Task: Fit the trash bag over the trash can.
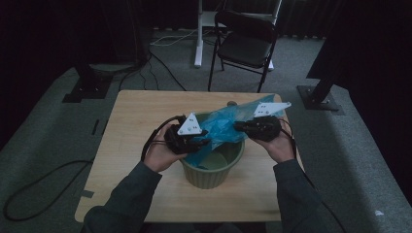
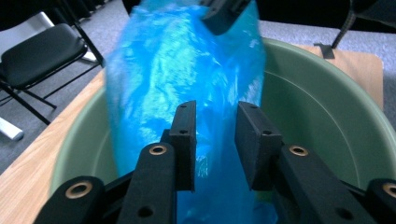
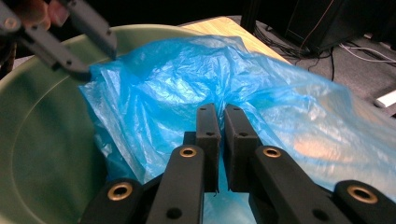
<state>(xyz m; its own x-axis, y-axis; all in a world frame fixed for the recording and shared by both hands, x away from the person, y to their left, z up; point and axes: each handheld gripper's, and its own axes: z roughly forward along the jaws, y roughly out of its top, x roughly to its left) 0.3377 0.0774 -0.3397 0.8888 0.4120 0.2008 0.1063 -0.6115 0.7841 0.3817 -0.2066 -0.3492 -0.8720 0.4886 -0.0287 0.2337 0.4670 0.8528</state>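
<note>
Above the round green plastic tub (image 1: 214, 171) hangs a crinkled blue plastic bag (image 1: 221, 127). The right gripper (image 3: 222, 112) pinches its film; the left gripper (image 2: 215, 122) stands parted around it.

bag's lower end: the blue plastic bag (image 2: 187, 84) runs off the bottom edge of the left gripper view, behind the jaws.
bin floor: the green bin (image 1: 214, 174) hides its floor under the bag in the high view.
bag top: cut by the upper edge in the left gripper view.
chair: the black chair (image 1: 245, 43) loses its back in darkness.
</note>
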